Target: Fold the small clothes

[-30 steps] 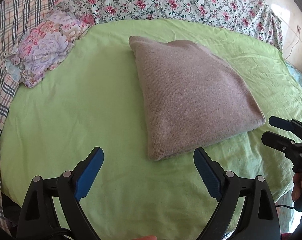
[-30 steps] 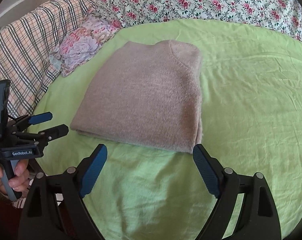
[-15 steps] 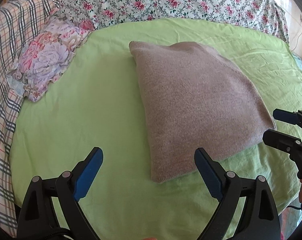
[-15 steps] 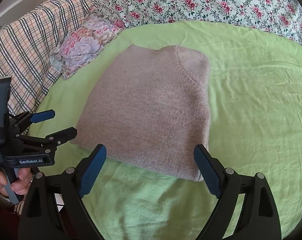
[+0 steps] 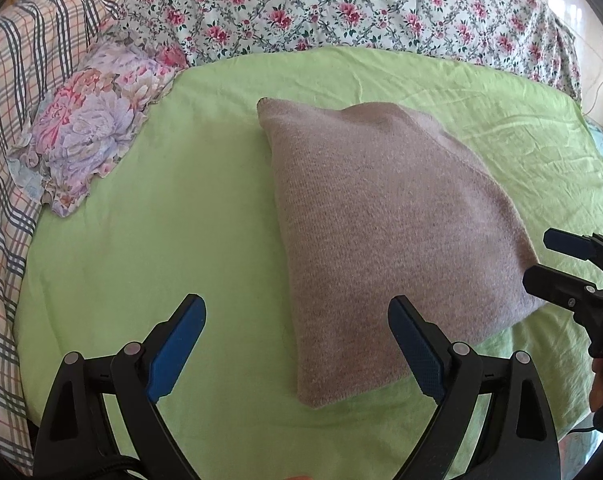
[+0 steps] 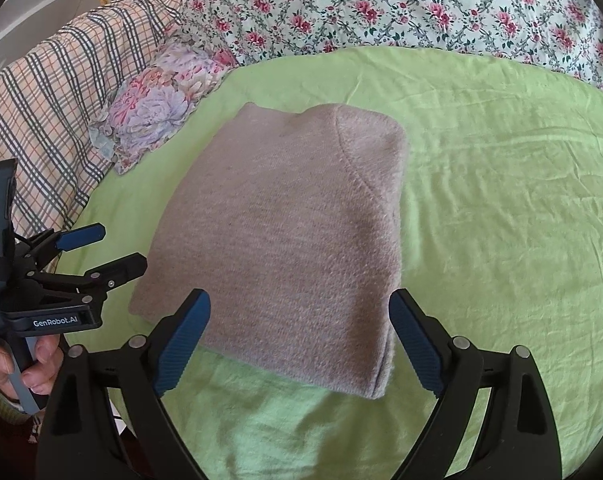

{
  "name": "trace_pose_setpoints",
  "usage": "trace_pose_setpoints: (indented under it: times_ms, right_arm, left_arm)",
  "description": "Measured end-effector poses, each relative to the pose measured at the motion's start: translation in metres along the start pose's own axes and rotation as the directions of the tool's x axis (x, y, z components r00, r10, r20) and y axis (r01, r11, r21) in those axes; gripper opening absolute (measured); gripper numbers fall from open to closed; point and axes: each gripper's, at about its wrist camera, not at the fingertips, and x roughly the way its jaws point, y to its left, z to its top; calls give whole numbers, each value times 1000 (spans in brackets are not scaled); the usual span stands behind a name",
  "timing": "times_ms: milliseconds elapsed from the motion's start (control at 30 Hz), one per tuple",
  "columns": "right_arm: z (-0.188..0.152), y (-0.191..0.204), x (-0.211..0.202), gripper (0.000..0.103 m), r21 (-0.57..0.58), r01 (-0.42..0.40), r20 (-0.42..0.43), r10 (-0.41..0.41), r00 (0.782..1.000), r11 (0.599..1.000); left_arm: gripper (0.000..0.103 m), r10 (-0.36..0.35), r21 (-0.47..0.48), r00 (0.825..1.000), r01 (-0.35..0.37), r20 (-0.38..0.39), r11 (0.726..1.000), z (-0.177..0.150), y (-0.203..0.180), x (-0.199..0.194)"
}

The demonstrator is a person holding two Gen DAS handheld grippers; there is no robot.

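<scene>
Sweater: folded mauve-grey knit sweater (image 5: 389,236) lies flat as a compact rectangle near the middle of the green sheet (image 5: 161,216); a curved shoulder seam shows on its top layer in the right wrist view (image 6: 285,248).
Sweater edges: the thick folded edge faces both grippers; the layers are visible at the near right corner in the right wrist view.
Left gripper: left gripper (image 5: 297,340) hovers above the sheet at the sweater's near left corner, jaws spread wide, nothing between them. Its blue pads (image 5: 173,352) touch no fabric. In the right wrist view it (image 6: 101,248) sits just beside the sweater's left edge, held by a hand (image 6: 17,372) at the handle; contact there cannot be told.
Right gripper: right gripper (image 6: 299,340) hovers over the sweater's near edge, jaws spread wide, empty; the sweater's near edge spans the gap between them. In the left wrist view it (image 5: 545,260) is just beside the sweater's right corner.
Floral pillow: small pink-and-lilac floral pillow (image 5: 89,140) lies on the sheet's edge, well apart from the sweater, to its far left.
Rose-print bedding: rose-print bedding (image 5: 341,4) lies beyond the sweater, past the sheet's far edge.
Plaid cover: plaid cover (image 6: 49,108) lies left of the floral pillow.
</scene>
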Motion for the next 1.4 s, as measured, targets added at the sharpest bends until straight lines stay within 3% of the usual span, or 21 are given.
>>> trace_pose_setpoints:
  times_ms: [333, 400, 533, 567, 667, 800, 1000, 1167, 1400]
  right_arm:
    - [21, -42, 15, 89, 144, -22, 42, 17, 999, 989]
    - [28, -52, 24, 68, 192, -46, 35, 40, 999, 980]
    - [31, -72, 56, 51, 308, -90, -17, 101, 995, 947]
    - [31, -71, 62, 30, 312, -113, -32, 129, 991, 943]
    - [40, -57, 50, 21, 198, -28, -26, 34, 999, 980]
    - [39, -53, 64, 20, 112, 41, -88, -31, 996, 993]
    - [41, -46, 39, 33, 107, 82, -55, -77, 996, 991]
    - [31, -28, 7, 53, 80, 43, -4, -43, 999, 996]
    - [14, -2, -9, 63, 31, -7, 7, 7, 1000, 1000]
  left_arm:
    - [93, 8, -43, 1000, -9, -16, 999, 12, 7, 14]
    - [93, 13, -58, 1000, -14, -22, 998, 14, 12, 18]
    - [93, -8, -102, 999, 5, -37, 995, 16, 21, 26]
    - [93, -10, -105, 999, 5, -43, 994, 16, 22, 28]
    - [93, -16, -97, 999, 12, -46, 995, 16, 19, 31]
    - [94, -7, -39, 999, 5, -51, 999, 14, 5, 38]
    - [94, -19, -14, 997, 18, -73, 1000, 6, -4, 42]
    - [93, -23, -25, 998, 22, -55, 999, 3, 1, 29]
    - [94, -22, -27, 999, 21, -35, 999, -3, 0, 11]
